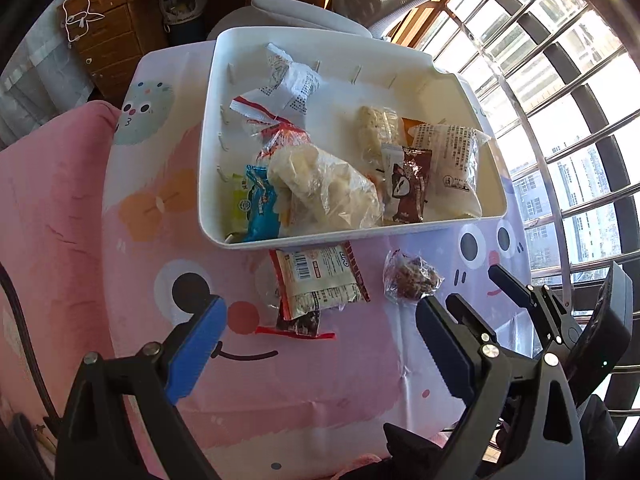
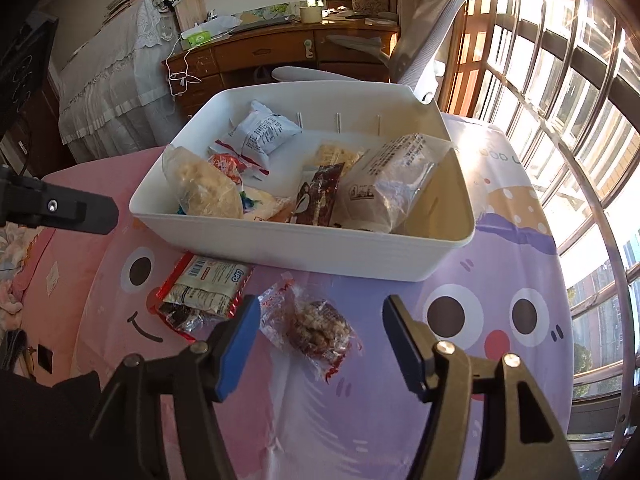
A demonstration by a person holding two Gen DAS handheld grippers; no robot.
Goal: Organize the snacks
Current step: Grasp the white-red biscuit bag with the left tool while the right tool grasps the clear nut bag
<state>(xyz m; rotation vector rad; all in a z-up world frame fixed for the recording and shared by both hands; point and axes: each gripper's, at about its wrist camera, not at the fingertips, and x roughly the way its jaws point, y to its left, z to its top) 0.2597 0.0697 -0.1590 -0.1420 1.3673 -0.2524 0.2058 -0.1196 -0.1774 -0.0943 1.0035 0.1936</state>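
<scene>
A white bin (image 1: 416, 229) (image 2: 312, 248) on the cartoon-print table holds several wrapped snacks. Two snacks lie on the cloth in front of it: a red-and-white packet (image 1: 320, 280) (image 2: 204, 286) and a small clear bag of brown nut clusters (image 1: 412, 278) (image 2: 316, 328). My left gripper (image 1: 320, 336) is open and empty, just short of the packet. My right gripper (image 2: 320, 340) is open, its fingers standing on either side of the clear bag without touching it. The right gripper also shows in the left wrist view (image 1: 460, 292), beside the clear bag.
The printed cloth (image 2: 460, 360) covers a round table. A pink cushion (image 1: 48, 220) lies at the left. A wooden desk (image 2: 260, 52), a grey chair (image 2: 424, 52) and barred windows (image 2: 560, 100) stand behind and to the right.
</scene>
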